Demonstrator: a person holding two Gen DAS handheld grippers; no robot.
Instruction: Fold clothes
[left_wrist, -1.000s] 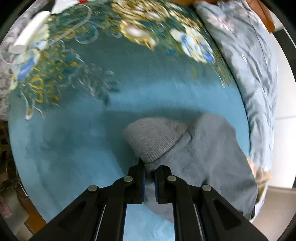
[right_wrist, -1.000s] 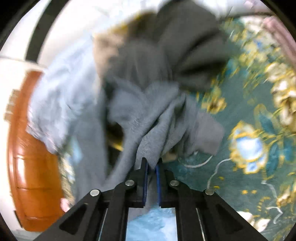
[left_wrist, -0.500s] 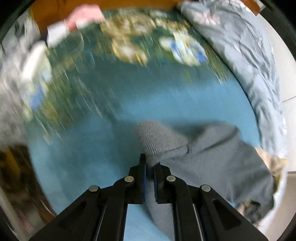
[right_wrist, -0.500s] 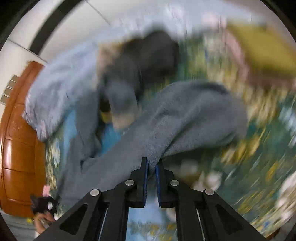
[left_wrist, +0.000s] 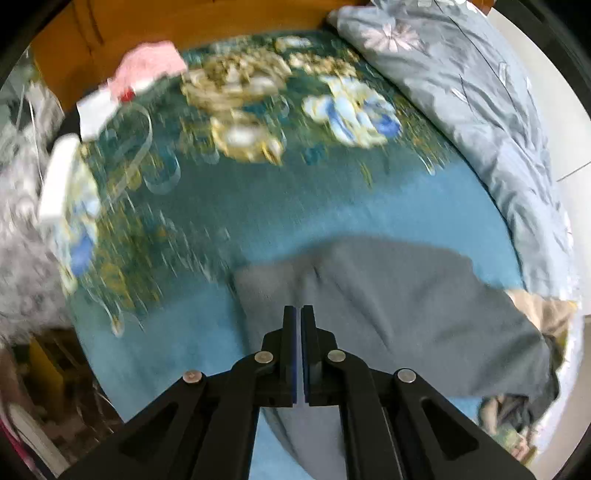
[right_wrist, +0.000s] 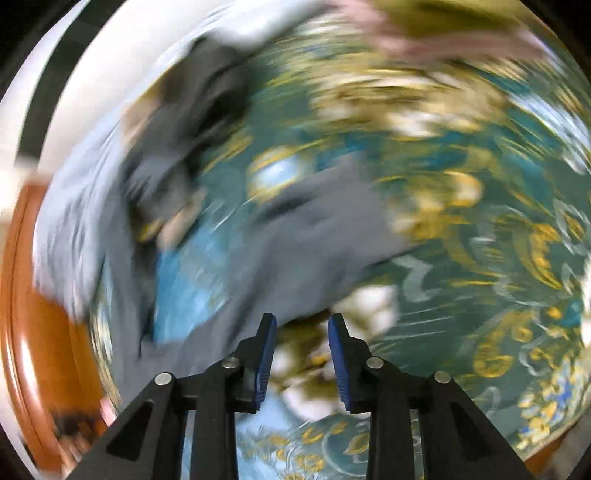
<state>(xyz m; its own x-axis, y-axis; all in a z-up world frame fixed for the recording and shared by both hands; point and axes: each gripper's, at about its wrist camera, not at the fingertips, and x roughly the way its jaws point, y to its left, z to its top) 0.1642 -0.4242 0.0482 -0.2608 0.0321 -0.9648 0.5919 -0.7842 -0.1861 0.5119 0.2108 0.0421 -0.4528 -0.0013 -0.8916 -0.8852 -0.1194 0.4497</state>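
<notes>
A grey sweater (left_wrist: 388, 302) lies spread on the teal floral bedspread (left_wrist: 332, 206). In the left wrist view my left gripper (left_wrist: 298, 312) is shut, with its tips over the sweater's near edge; whether it pinches the cloth I cannot tell. In the blurred right wrist view the same grey sweater (right_wrist: 314, 236) lies ahead and to the left. My right gripper (right_wrist: 302, 321) is open and empty, just past the sweater's edge. A darker pile of clothes (right_wrist: 192, 107) lies beyond it.
A grey-blue flowered quilt (left_wrist: 480, 110) is bunched along the right of the bed. Pink and white cloth (left_wrist: 144, 70) lies by the wooden headboard (left_wrist: 184, 18). A white bar-shaped object (left_wrist: 59, 177) lies at the bed's left edge. An orange wooden panel (right_wrist: 33, 314) stands left.
My right gripper has opened and let go of the grey sweater, which has dropped flat on the bed. My left gripper has lowered the sweater's ribbed edge and has stayed shut.
</notes>
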